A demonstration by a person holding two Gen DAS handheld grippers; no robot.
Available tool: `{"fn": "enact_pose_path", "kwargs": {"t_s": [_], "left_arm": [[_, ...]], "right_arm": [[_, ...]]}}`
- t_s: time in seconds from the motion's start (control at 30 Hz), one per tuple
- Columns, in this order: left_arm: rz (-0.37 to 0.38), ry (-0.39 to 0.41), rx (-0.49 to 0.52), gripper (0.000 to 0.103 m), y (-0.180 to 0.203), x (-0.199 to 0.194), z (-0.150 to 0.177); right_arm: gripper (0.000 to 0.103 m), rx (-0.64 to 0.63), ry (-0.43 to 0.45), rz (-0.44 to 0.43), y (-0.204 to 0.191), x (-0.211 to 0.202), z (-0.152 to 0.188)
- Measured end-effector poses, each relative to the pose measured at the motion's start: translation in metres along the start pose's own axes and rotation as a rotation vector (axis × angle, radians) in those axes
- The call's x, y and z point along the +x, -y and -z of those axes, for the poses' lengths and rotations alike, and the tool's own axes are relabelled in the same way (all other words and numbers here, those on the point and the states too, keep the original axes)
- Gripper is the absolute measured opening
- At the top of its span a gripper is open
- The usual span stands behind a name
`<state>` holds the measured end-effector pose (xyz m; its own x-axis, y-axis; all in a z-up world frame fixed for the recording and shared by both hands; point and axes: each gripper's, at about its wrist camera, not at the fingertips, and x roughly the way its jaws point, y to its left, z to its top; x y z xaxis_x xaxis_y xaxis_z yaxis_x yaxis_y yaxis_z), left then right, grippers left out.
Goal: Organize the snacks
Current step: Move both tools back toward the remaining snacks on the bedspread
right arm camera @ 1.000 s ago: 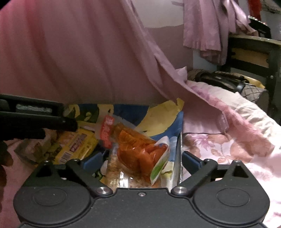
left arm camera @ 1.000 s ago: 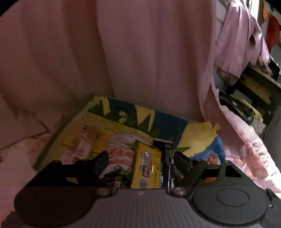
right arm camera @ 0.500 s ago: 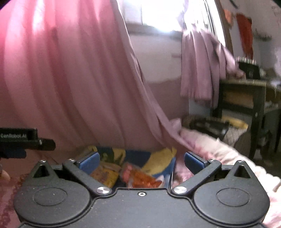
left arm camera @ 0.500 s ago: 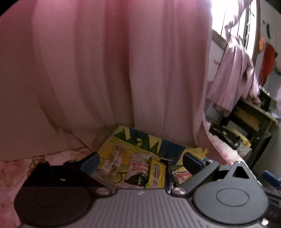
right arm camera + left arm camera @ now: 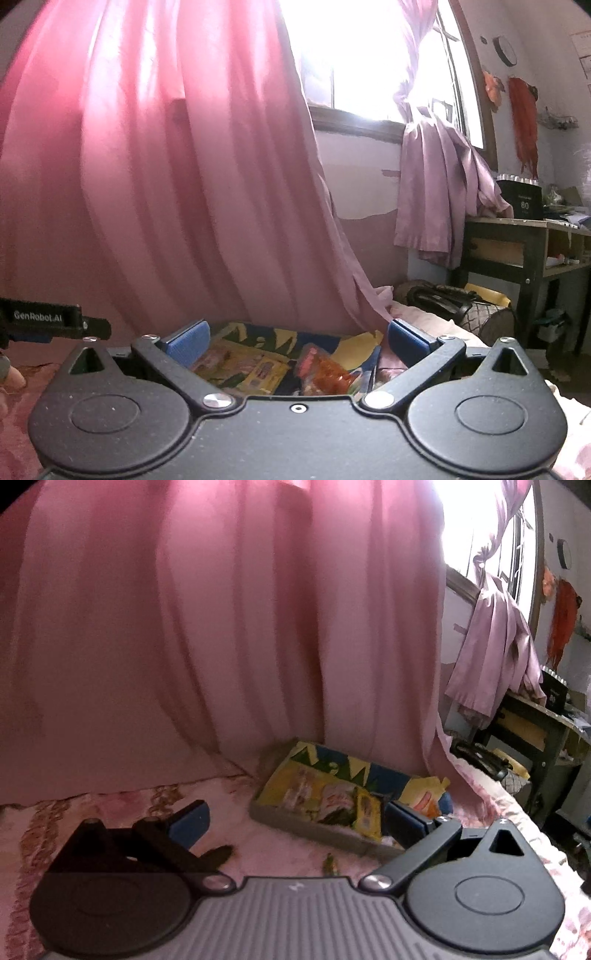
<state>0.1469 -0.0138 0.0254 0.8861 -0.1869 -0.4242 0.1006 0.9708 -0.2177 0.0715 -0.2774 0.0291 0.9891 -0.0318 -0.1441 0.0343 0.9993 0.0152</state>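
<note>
The snacks appear gathered already: a shallow cardboard box [image 5: 306, 823] with a yellow, green and blue printed liner sits on the bed at the foot of the pink curtain [image 5: 221, 627], and the packets lie inside it, so the sorting looks largely done and only a check or a last stray item seems left. Both claws are out of the box and hold nothing. The left gripper [image 5: 297, 821] has just been opening and its jaws stand fully spread with only air between the blue pads; the right gripper [image 5: 297, 341] is likewise wide apart and empty. In the box, a yellow rectangular packet [image 5: 367, 810] lies toward the right end, stiff-looking and glossy, with a pale crinkled pouch [image 5: 334, 801] just left of it. From the right wrist view an orange-red cellophane bag [image 5: 323, 373] sits near the right wall of the box, shiny and lumpy, likely to slip under pinching. The bedsheet [image 5: 110, 805] is soft, pink and floral. A small dark green scrap [image 5: 330, 864] lies on the sheet in front of the box; what it is cannot be told.
</note>
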Motion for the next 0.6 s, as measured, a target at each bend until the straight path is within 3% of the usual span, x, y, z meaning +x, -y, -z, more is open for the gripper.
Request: {"fn": "enact_pose_path", "kwargs": {"t_s": [0.4, 0.6], "left_arm": [[-0.002, -0.034, 0.049, 0.103, -0.022, -0.045, 0.040], [-0.090, -0.048, 0.115, 0.103, -0.020, -0.063, 0.055]], "right_arm": [[0.102, 0.069, -0.048, -0.033, -0.024, -0.054, 0.016], [0.102, 0.101, -0.111, -0.010, -0.031, -0.061, 0.026]]}}
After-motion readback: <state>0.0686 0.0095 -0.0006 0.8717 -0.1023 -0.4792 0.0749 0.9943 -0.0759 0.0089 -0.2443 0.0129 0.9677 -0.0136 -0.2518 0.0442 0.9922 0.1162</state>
